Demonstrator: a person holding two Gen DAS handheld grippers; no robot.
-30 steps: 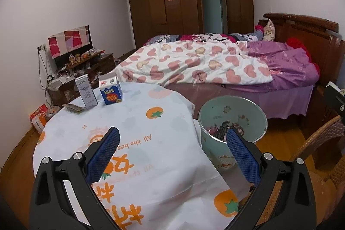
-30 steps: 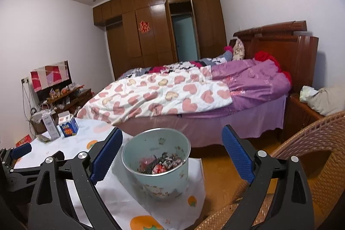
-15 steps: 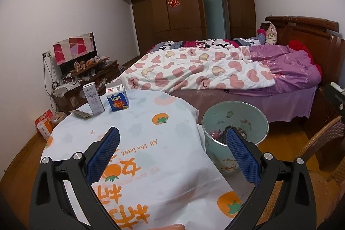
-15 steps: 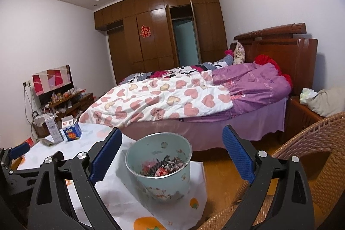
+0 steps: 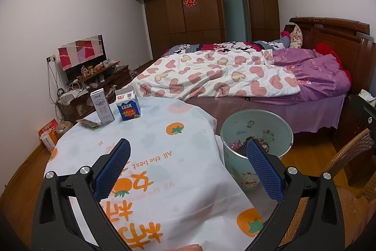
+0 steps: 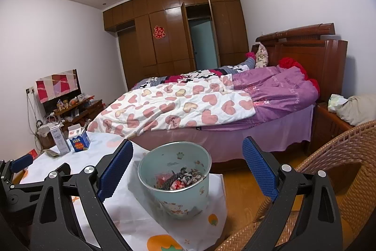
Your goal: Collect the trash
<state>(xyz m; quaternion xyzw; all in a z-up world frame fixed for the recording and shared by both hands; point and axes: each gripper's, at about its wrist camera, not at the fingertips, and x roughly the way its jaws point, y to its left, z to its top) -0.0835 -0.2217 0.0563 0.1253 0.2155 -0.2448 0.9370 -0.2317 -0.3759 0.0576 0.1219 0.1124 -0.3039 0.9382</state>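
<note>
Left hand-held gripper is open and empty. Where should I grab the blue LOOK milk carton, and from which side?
Likely the blue gable-top LOOK milk carton is best taken across its flat side walls, mid-height, below the folded white top. It stands upright on the persimmon-print tablecloth, so come from the near side. Enter carefully: the tall grey-white carton stands close on its left.

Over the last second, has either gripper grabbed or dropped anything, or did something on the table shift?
Nothing was grabbed or dropped. Both cameras tilted or lifted slightly, so the scene sits lower in frame. The left gripper and right gripper stayed open and empty. The white carton, blue carton and flat wrapper kept their places on the tablecloth, and the trash bin beside it did not move.
</note>
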